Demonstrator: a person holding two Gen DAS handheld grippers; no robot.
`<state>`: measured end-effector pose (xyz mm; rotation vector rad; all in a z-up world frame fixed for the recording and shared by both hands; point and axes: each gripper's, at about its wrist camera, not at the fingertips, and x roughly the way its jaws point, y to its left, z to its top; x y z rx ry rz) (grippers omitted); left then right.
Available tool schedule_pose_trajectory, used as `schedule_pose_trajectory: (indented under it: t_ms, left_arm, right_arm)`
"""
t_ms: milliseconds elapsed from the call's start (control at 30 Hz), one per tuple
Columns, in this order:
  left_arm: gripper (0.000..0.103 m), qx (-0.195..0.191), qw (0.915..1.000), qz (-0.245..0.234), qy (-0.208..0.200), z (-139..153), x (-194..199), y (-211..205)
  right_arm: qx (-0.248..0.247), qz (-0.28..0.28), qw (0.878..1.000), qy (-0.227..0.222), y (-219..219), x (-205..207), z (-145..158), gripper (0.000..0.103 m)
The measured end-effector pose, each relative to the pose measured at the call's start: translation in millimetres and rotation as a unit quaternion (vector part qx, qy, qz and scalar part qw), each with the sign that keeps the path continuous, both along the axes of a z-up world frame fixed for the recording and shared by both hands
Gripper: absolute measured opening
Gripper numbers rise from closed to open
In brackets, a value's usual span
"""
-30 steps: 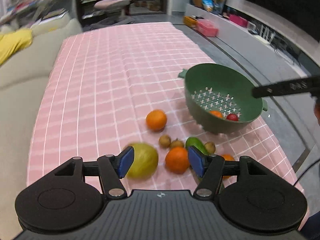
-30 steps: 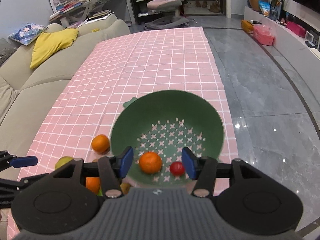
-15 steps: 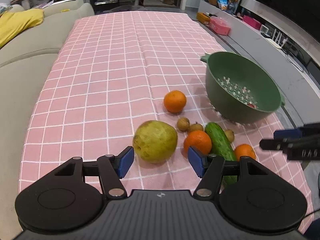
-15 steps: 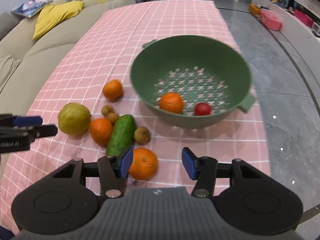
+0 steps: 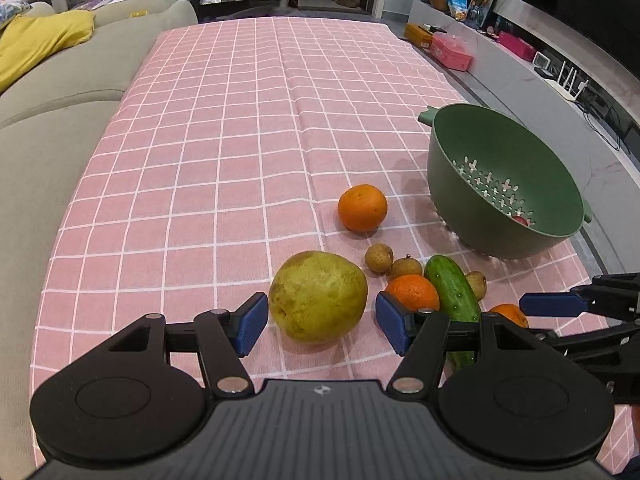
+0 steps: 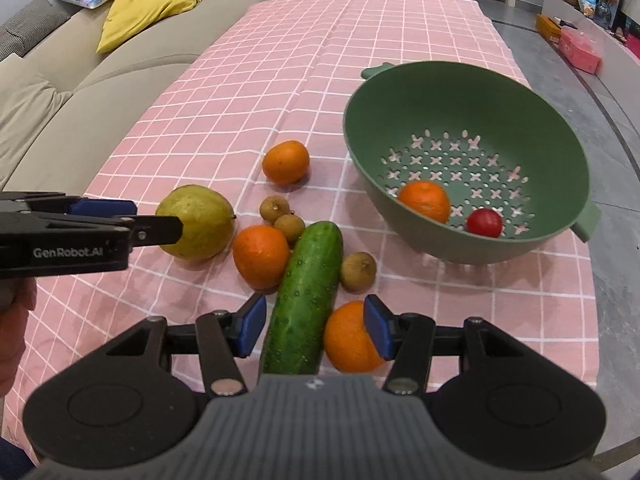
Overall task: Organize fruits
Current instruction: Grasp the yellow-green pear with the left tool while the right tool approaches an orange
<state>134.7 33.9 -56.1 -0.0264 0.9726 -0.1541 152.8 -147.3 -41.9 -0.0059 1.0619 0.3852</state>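
Observation:
A yellow-green guava (image 5: pixel 318 306) lies on the pink checked cloth between the pads of my left gripper (image 5: pixel 322 324), which is open with a small gap on each side. My right gripper (image 6: pixel 315 328) is open low over a cucumber (image 6: pixel 306 300) and an orange (image 6: pixel 350 338); both sit between its fingers and the right pad overlaps the orange. Two more oranges (image 6: pixel 286 161) (image 6: pixel 261 254) and three small brown longans (image 6: pixel 289 227) lie nearby. The green colander (image 6: pixel 400 120) holds an orange (image 6: pixel 425 200) and a small red fruit (image 6: pixel 485 222).
A beige sofa (image 6: pixel 80 92) with a yellow cushion (image 6: pixel 148 8) runs along the table's left side. The colander stands near the table's right edge, beyond which is grey floor (image 6: pixel 616 280). A person's hand (image 6: pixel 16 320) holds the left gripper.
My right gripper pulled back from over the colander and sank to the cucumber and near orange. My left gripper dropped lower, so the guava now sits between its pads.

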Motion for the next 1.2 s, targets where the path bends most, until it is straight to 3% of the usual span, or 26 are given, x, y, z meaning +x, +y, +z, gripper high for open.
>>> schedule_pose_trajectory:
  t_ms: [300,700,1200]
  left_arm:
    - [0.073,-0.007,0.9998,0.007,0.016,-15,17,2]
    - [0.08,-0.02,0.9996,-0.004,0.019,-27,27,0]
    - [0.077,-0.045,0.9986,0.006,0.028,-32,26,5]
  right_arm:
    - [-0.016,0.012,1.0,-0.013,19,6,-8,0.052]
    - [-0.013,0.024,1.0,0.005,26,10,-17,0.052]
    - [-0.005,0.006,1.0,0.005,17,17,-16,0.052]
